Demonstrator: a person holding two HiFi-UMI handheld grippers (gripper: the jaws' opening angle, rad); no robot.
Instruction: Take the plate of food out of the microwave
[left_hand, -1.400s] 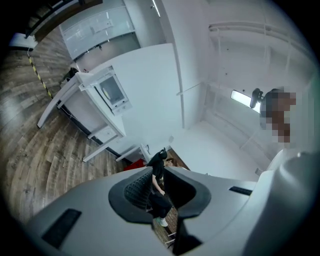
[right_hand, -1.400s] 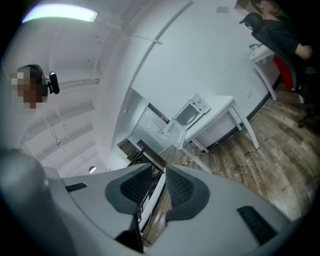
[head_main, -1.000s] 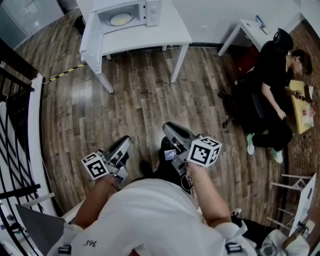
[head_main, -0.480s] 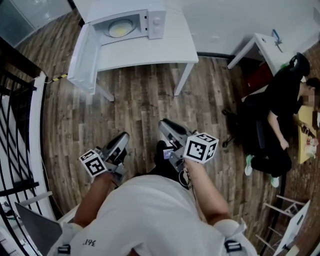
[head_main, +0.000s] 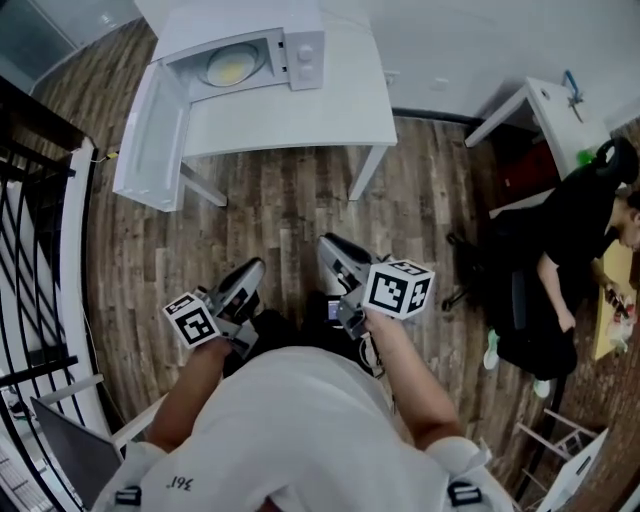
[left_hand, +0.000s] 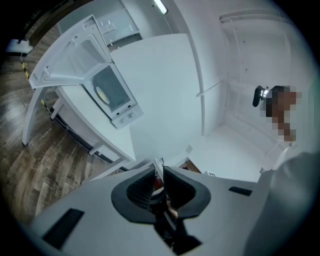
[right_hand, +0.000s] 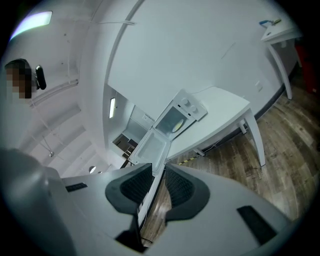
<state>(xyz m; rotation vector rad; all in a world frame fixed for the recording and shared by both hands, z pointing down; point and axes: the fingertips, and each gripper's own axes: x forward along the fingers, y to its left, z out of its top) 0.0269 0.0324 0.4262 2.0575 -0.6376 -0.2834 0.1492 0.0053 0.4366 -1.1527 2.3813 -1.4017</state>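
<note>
Past a white door (head_main: 150, 140) swung open to the left, a round plate of yellow food (head_main: 228, 68) sits inside the boxy white microwave oven (head_main: 300, 58) on the white tabletop (head_main: 330, 110). Well apart from it, over the brown wood-plank floor (head_main: 290, 200), the grey left gripper (head_main: 243, 283) has its jaws a narrow slit apart with nothing between them. The grey right gripper (head_main: 338, 258) beside it shows the same narrow, empty gap.
</note>
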